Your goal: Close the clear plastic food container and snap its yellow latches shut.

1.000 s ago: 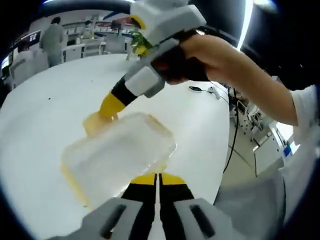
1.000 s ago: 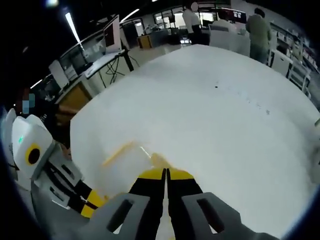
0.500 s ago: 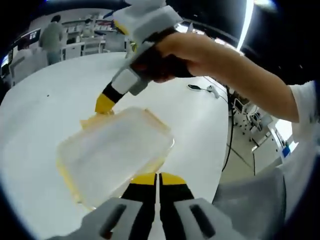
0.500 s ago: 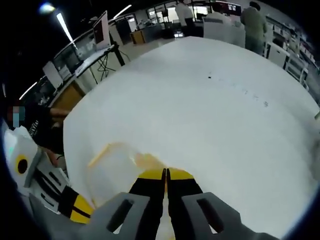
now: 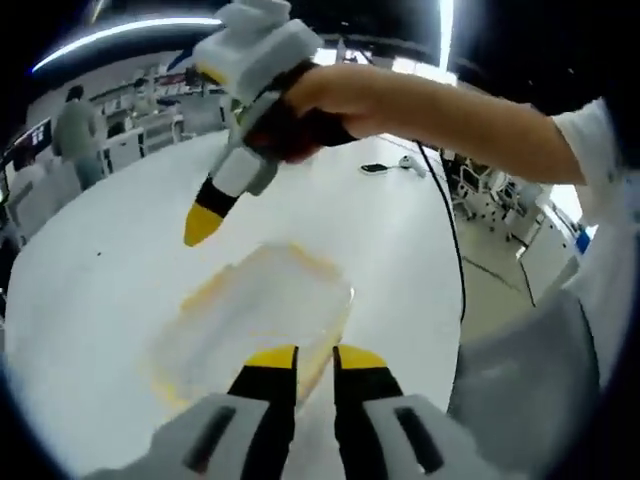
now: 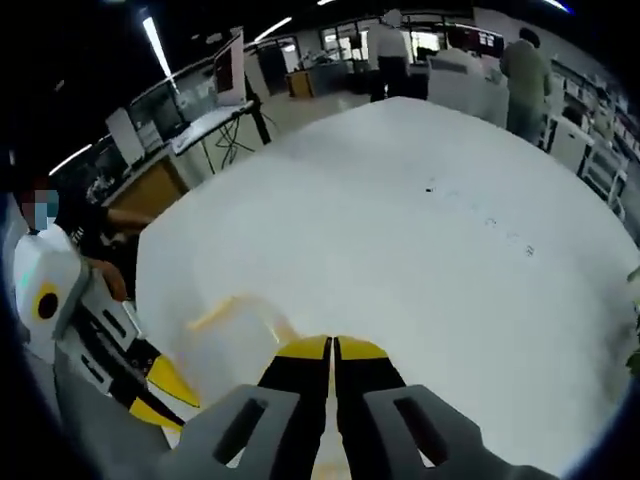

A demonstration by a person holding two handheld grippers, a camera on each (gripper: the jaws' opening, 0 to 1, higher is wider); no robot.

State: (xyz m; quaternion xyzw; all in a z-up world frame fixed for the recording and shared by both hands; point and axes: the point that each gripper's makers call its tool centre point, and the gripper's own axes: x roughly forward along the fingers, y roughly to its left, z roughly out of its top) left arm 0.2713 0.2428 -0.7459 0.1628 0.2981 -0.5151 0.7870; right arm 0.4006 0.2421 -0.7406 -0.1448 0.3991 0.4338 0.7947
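Note:
The clear plastic food container (image 5: 255,315) lies flat on the white table, lid on, with yellow latches along its edges. My left gripper (image 5: 315,360) is at its near edge, jaws a little apart with nothing between them. My right gripper (image 5: 204,224), held by a hand, hovers above the container's far end with its yellow tips shut and off the plastic. In the right gripper view the shut right gripper (image 6: 331,348) points down beside the container (image 6: 235,335), and the left gripper (image 6: 160,392) comes in at the lower left.
The round white table (image 5: 100,270) spreads wide beyond the container (image 6: 420,220). A small dark item with a cable (image 5: 385,168) lies near its far edge. People stand at desks (image 6: 520,70) past the table. A leaf tip shows at the right edge (image 6: 634,350).
My left gripper's jaws have parted from shut. The right gripper has lifted off the container's far yellow latch and now hangs above it. The container lies flatter on the table.

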